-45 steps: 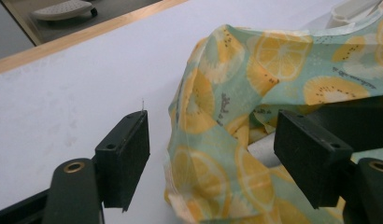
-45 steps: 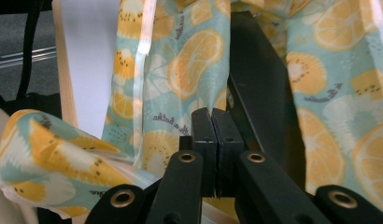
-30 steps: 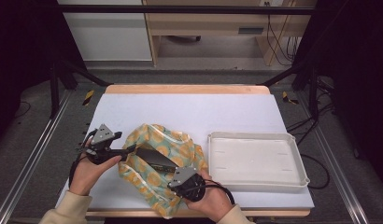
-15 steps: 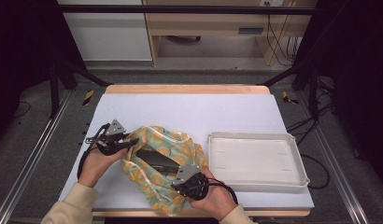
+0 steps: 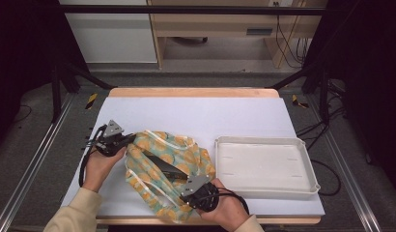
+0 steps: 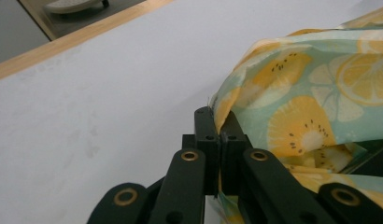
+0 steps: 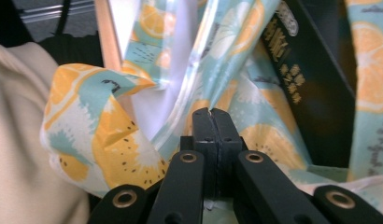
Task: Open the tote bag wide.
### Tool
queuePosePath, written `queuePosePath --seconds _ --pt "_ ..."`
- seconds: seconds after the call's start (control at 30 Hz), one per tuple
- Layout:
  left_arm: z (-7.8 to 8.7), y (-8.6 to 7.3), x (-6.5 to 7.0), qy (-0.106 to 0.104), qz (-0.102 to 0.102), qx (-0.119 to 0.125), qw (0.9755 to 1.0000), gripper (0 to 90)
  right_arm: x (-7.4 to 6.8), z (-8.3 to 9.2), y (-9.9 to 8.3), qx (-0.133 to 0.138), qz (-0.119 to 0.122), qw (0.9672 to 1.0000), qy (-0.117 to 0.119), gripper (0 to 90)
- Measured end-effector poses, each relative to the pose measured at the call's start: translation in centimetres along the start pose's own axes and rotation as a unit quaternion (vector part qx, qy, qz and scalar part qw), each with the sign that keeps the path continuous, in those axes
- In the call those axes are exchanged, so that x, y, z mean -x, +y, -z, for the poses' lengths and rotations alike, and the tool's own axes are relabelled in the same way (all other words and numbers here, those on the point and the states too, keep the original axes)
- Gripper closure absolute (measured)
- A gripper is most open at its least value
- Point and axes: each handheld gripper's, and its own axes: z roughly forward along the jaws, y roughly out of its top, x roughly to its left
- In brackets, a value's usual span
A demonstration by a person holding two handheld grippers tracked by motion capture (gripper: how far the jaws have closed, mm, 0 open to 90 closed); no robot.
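Note:
A fruit-print bag in teal and orange lies crumpled on the white table mat, with a dark flat box showing through its opening. My left gripper is shut on the bag's left edge; in the left gripper view the bag is pinched between the closed jaws of the left gripper. My right gripper is shut on the bag's near edge. In the right gripper view the right gripper clamps the bag, and the dark box lies just beyond.
A white shallow tray sits right of the bag. A wooden table edge runs along the far side. A beige sleeve comes in at the bottom left. Metal frame rails flank the table.
The left gripper has shifted slightly right and nearer, still holding the bag's left edge. The bag's mouth has spread wider, showing more of the dark box. The right gripper has barely moved.

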Motion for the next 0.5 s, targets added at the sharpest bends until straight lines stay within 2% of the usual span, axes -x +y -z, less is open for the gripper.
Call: queuePosePath --seconds 0.2,0.3,0.37,0.43,0.5 --pt "0.3 -0.1 0.0 -0.01 0.005 0.004 0.9999 89.2 -0.1 -0.3 0.0 -0.003 0.001 1.0 0.006 90.0" --pt "1.1 -0.3 0.3 -0.03 0.006 0.011 0.9995 85.9 0.1 -0.2 0.0 0.002 -0.005 1.0 -0.003 89.8" --pt "1.8 -0.4 0.7 -0.034 0.006 0.016 0.9993 76.7 0.2 -0.2 -0.1 0.007 -0.007 0.9999 -0.004 85.3" --pt "2.7 -0.5 1.1 -0.023 0.012 0.029 0.9992 66.0 0.2 -0.2 0.0 0.011 -0.012 0.9998 -0.009 75.6" --pt "3.5 -0.4 1.5 -0.025 0.029 0.033 0.9987 48.3 0.2 -0.2 0.2 0.014 -0.016 0.9996 -0.018 65.0"
